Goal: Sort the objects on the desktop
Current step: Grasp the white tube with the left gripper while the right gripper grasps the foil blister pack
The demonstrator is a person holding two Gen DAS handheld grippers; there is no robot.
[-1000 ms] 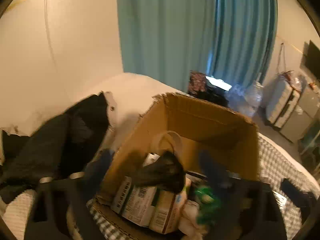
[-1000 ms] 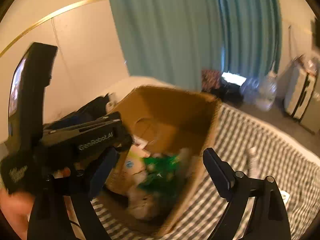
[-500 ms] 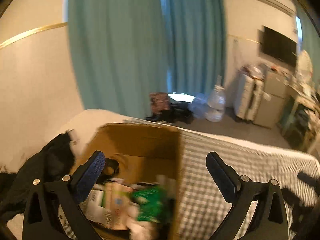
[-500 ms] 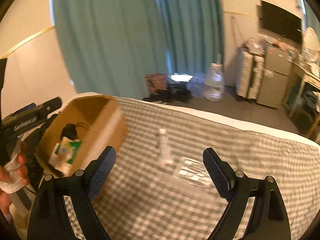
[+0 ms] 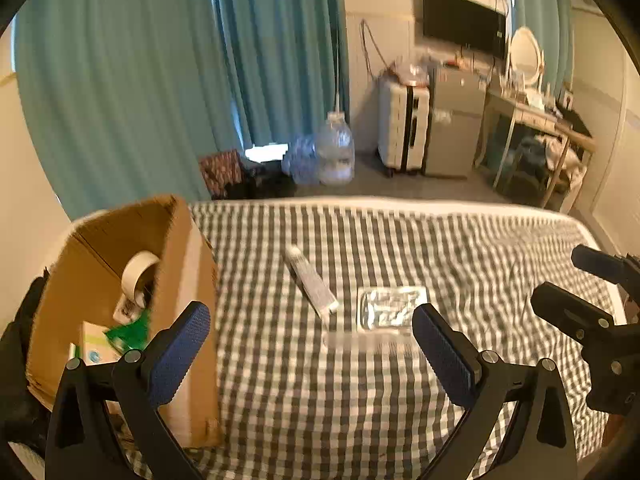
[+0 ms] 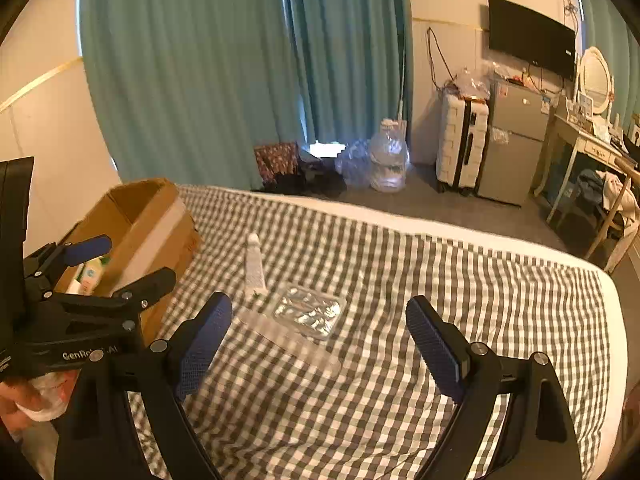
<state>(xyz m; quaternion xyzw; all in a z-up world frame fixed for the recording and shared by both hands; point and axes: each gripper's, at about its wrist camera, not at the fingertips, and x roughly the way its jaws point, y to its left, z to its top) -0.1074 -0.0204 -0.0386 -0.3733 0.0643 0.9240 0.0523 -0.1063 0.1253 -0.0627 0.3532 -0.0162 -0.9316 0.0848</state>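
Blurring clear strip | box contents half-hidden

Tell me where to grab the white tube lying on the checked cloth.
Grip the white tube across its narrow middle, coming from above. It lies flat on the checked cloth, cap end away, clear of the foil pack, so both long sides look free.

Teal curtains covered the far wall, with daylight showing at a gap near the floor. To the right stood a white suitcase, a small grey fridge and a dressing table with an oval mirror, under a wall-mounted TV. A checked bedspread filled the near ground.
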